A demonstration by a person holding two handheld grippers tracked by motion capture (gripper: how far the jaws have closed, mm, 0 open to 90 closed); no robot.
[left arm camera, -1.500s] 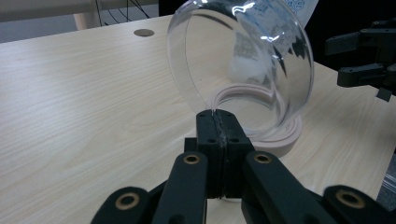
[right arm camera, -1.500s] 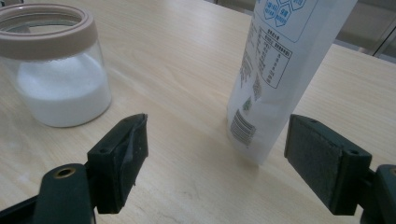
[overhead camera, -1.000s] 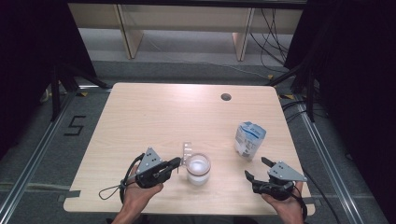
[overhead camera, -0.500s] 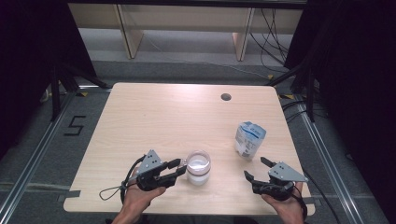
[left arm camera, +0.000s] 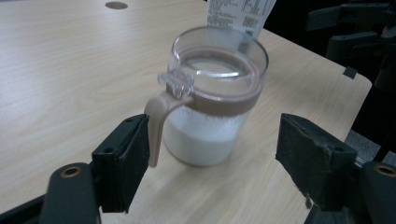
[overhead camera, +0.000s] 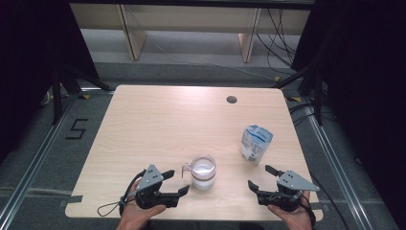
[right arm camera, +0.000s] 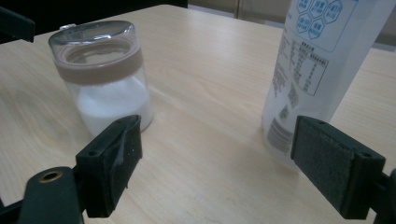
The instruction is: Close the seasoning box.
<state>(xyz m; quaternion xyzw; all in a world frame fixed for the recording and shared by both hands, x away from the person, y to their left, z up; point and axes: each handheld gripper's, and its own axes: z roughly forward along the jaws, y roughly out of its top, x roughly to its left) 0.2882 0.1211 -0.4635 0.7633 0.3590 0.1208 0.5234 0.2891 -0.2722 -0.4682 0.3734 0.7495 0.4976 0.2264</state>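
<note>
Each black tool (overhead camera: 174, 183) has 2 padded jaws, grey plate, trailing cable.

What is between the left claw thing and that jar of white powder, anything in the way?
Nothing visible. The left gripper sits open just beside the jar, its jaws wide, with bare table between them. The jar's handle points toward it. The pouch stands off to the jar's far side.

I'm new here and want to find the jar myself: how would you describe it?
Start at the wooden table and look along its near edge, between the two grippers. There stands a clear jar with a brown band, a beige side handle and white powder inside. Its neighbour, a tall white printed bag, is opaque and has no handle.
</note>
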